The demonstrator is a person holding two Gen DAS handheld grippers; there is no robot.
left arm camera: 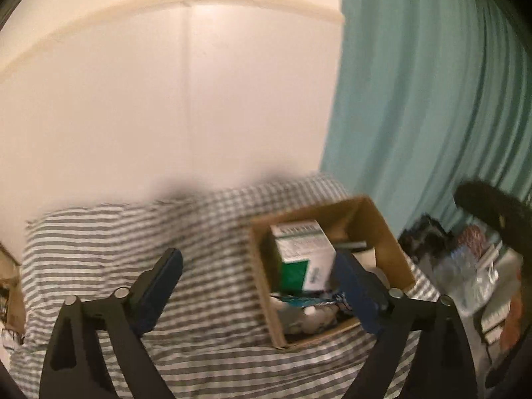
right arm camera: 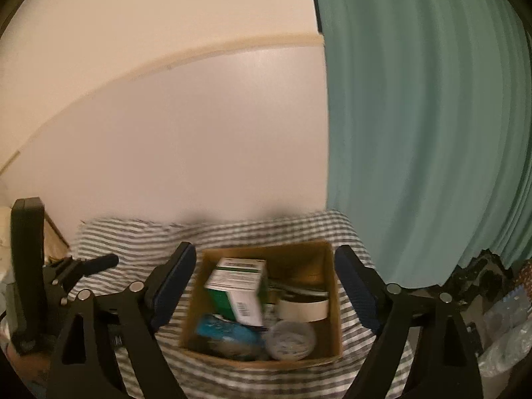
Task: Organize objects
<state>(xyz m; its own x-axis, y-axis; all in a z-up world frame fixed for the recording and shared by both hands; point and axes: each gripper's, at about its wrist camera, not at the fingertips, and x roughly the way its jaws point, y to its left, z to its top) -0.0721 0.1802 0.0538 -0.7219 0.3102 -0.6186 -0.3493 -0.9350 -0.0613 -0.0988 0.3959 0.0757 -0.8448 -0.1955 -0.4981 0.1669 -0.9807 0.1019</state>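
An open cardboard box [right arm camera: 334, 302] stands on a grey-and-white striped bedcover [right arm camera: 133, 232]. Inside it are a green-and-white carton [right arm camera: 239, 286], a blue packet [right arm camera: 226, 332], a roll of white tape [right arm camera: 302, 309] and a round lidded tub [right arm camera: 291, 339]. My right gripper [right arm camera: 266, 282] is open and empty, held above and in front of the box. My left gripper [left arm camera: 256, 272] is open and empty, to the left of the box [left arm camera: 382, 232], with its right finger over the box's near side. The carton [left arm camera: 302, 256] leans inside. The left gripper also shows at the left of the right wrist view [right arm camera: 83, 266].
A cream wall [right arm camera: 183, 133] rises behind the bed. A teal curtain [right arm camera: 432, 133] hangs at the right. Cluttered bags and plastic bottles [left arm camera: 465, 266] lie at the right of the bed. A brown cardboard edge [left arm camera: 10, 266] shows at the far left.
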